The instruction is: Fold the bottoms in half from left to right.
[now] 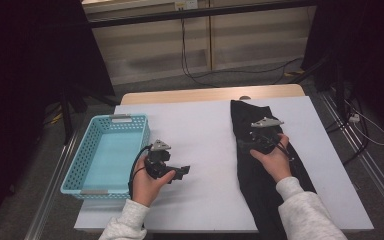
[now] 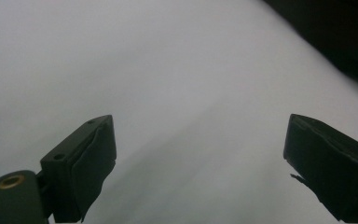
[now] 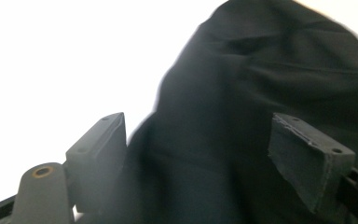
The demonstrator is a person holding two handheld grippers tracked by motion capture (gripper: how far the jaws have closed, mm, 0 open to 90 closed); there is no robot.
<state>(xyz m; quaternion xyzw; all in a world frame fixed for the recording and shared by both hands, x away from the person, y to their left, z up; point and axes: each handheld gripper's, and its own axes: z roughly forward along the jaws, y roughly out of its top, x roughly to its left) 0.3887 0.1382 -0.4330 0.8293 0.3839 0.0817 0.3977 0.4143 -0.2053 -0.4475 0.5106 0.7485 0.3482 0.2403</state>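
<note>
Table (image 1: 195, 150), one, white top w/ a wood edge at the far side. On its right part lies 1 black garment (image 1: 260, 170), long and narrow, running from near the far edge to the near edge and hanging over it by the person's right sleeve. It looks like folded trousers, though I can't tell for sure. At the table's left edge sits 1 light-blue basket (image 1: 87, 155), nothing in it.

2 grippers. Right gripper (image 1: 261, 142) sits over the garment's upper half; in the right gripper view (image 3: 198, 154) its jaws stand wide apart w/ dark cloth below and between them, pads not pressing on it. Left gripper (image 1: 177, 172) is low over bare table between basket and garment; in the left gripper view (image 2: 200, 158) its jaws are apart too, nothing between them, just white surface w/ the garment's edge dark at the top right corner.

Step in hand, as I read it: right gripper going for a hold on the garment.

To do it well:
- Drop the jaws onto a fold or the left edge, not flat mid-cloth, so there's sthg to pinch.
- Take all layers, else the fold opens on lifting.
- Bring the left gripper over to a second point on the garment before moving it; one pinch will let the long end drag.
</note>
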